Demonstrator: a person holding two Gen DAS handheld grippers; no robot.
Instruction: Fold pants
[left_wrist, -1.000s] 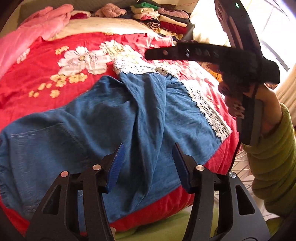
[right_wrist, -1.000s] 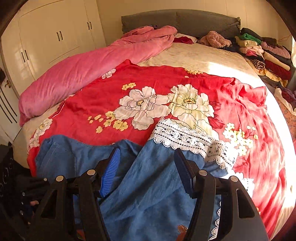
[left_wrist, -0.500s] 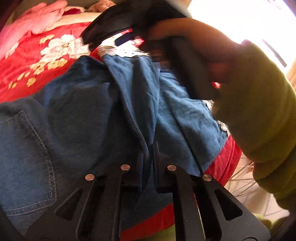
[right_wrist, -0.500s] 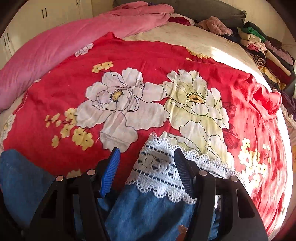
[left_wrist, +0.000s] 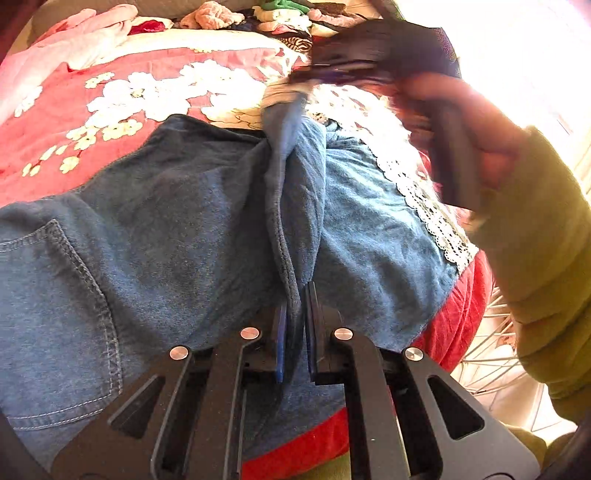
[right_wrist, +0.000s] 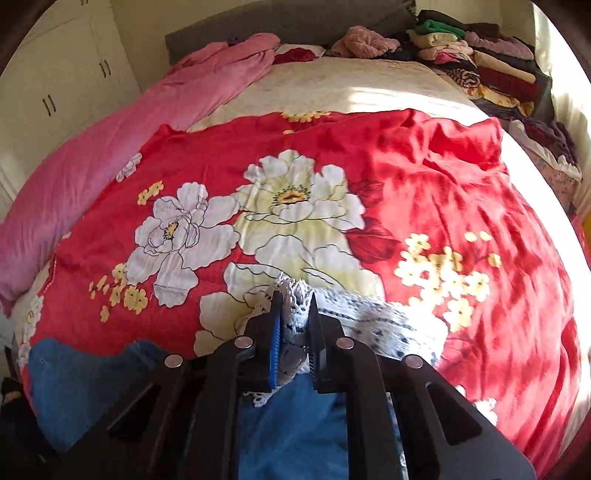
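Blue denim pants (left_wrist: 177, 229) with white lace hems (left_wrist: 432, 206) lie on a red floral blanket (right_wrist: 424, 192). My left gripper (left_wrist: 295, 295) is shut on a raised seam fold of the pants near the crotch. My right gripper (right_wrist: 293, 299) is shut on the white lace hem (right_wrist: 295, 314) of one leg; it also shows in the left wrist view (left_wrist: 295, 81), blurred, lifting that hem above the bed. The blue leg (right_wrist: 291, 421) hangs under the right gripper. A back pocket (left_wrist: 48, 314) shows at the left.
A pink quilt (right_wrist: 110, 155) lies along the bed's left side. A pile of folded clothes (right_wrist: 476, 62) sits at the far right by the headboard. White cupboards (right_wrist: 55, 85) stand left of the bed. A wire rack (left_wrist: 491, 354) stands by the bed edge.
Both grippers were open a second ago. The left one closed on the pants' seam fold; the right one moved forward to the lace hem and closed on it, lifting it.
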